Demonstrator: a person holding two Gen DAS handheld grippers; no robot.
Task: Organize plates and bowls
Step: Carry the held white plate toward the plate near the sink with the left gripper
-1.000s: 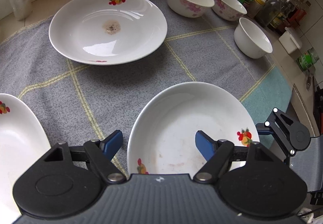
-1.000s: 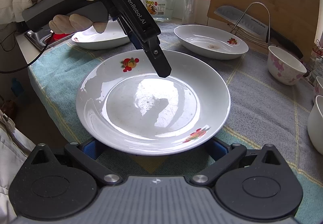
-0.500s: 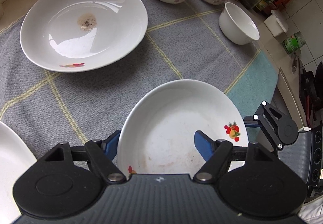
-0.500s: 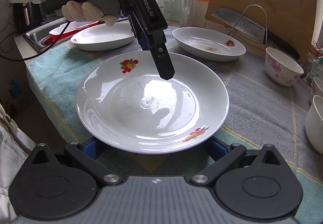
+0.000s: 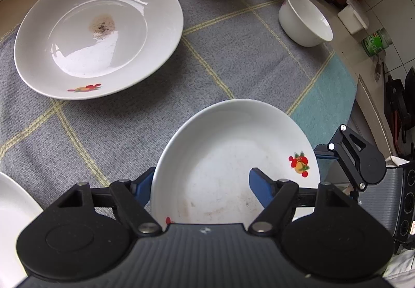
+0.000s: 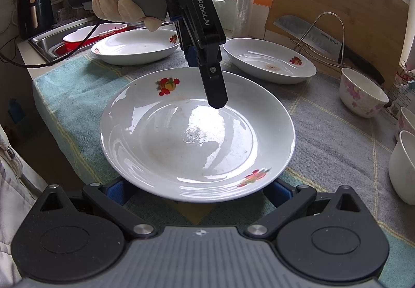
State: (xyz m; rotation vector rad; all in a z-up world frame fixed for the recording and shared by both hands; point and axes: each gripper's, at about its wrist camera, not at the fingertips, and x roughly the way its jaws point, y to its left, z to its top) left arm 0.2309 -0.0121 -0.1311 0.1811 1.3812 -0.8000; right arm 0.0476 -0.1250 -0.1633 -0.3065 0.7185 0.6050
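Plate (image 5: 233, 148) rim clamped in left tongs (image 5: 199, 184), right tongs (image 6: 197, 190) spread wide beneath it

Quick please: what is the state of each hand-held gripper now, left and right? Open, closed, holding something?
Left hand-held gripper: closed on the rim of the near plate.
Right hand-held gripper: fingers wide apart under the same plate's opposite edge; grip cannot be told.

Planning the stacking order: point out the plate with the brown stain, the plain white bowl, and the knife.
Stained plate (image 5: 101, 26), left wrist view, on the brown stain in its centre.
Plain white bowl (image 5: 298, 22), left wrist view, on its outer wall.
Knife (image 6: 306, 32), right wrist view, on the blade.
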